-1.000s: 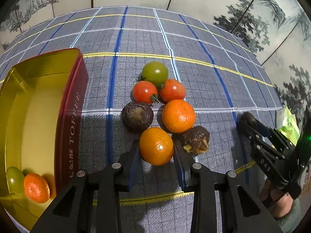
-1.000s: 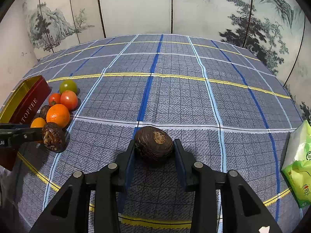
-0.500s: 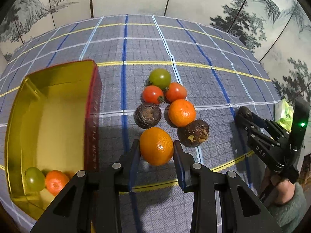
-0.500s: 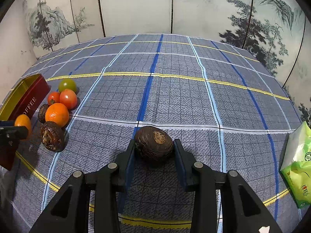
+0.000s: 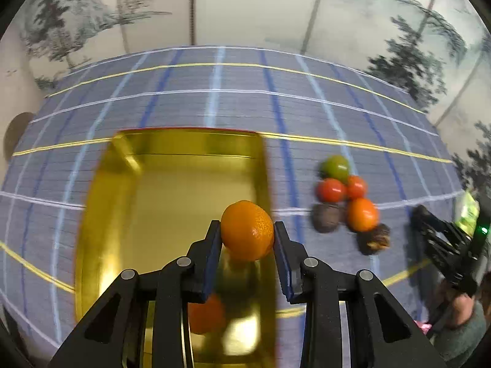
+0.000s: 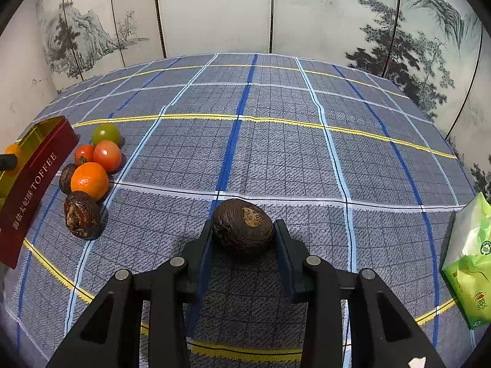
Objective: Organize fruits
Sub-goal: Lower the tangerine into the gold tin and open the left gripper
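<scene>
My left gripper (image 5: pixel 247 236) is shut on an orange mandarin (image 5: pixel 247 230) and holds it over the right side of the gold toffee tin (image 5: pixel 122 202). Another mandarin (image 5: pixel 205 312) lies in the tin below, partly hidden by the fingers. My right gripper (image 6: pixel 242 233) is shut on a dark brown wrinkled fruit (image 6: pixel 242 225) just above the cloth. Right of the tin lies a cluster: a green tomato (image 6: pixel 106 134), two red tomatoes (image 6: pixel 106 155), a mandarin (image 6: pixel 89 180) and two dark brown fruits (image 6: pixel 82 214). The same cluster (image 5: pixel 346 196) shows blurred in the left wrist view.
A blue checked cloth (image 6: pixel 276 153) covers the table. A green tissue pack (image 6: pixel 469 260) lies at the right edge. A painted folding screen (image 6: pixel 214 9) stands behind the table. A person's hand (image 5: pixel 460 306) holds the right gripper at the far right.
My left gripper lifted the mandarin out of the cluster and carried it left, over the tin. The right gripper and its brown fruit stayed still.
</scene>
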`<state>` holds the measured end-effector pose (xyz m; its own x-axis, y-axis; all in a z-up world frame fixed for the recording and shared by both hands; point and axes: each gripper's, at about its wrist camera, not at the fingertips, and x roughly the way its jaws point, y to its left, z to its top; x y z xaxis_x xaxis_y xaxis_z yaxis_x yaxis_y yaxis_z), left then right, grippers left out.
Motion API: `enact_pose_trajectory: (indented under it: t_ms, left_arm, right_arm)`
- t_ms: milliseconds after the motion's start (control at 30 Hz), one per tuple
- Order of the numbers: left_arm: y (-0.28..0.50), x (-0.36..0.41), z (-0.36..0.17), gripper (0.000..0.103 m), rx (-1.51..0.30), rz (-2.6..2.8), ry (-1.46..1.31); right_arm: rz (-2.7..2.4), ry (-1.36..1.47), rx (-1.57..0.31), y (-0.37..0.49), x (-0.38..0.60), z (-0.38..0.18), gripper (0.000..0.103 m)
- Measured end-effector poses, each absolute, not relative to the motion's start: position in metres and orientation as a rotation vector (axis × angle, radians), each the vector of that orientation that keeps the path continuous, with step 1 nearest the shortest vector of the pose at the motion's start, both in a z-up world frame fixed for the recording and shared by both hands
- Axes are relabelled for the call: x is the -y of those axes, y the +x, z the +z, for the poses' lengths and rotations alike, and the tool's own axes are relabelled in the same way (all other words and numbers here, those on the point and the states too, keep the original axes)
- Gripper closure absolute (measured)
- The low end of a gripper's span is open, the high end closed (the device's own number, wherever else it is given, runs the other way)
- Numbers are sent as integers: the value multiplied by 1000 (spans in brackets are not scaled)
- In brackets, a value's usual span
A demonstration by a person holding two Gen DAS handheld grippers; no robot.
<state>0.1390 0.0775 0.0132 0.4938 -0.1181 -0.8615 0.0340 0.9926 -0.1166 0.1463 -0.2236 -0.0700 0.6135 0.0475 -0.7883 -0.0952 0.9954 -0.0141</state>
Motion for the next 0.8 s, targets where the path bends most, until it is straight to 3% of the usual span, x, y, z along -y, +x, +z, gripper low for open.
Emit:
enact_pose_trajectory:
  t_ms: [333,800]
  left_arm:
    - [147,-131,-9,69,-1086,15,-91]
    - [145,-150,-32,69,-1125,62,-35]
  right_arm:
    - [80,-59,-906,146,224,-69,68]
    - [80,-59,-906,146,224,-69,68]
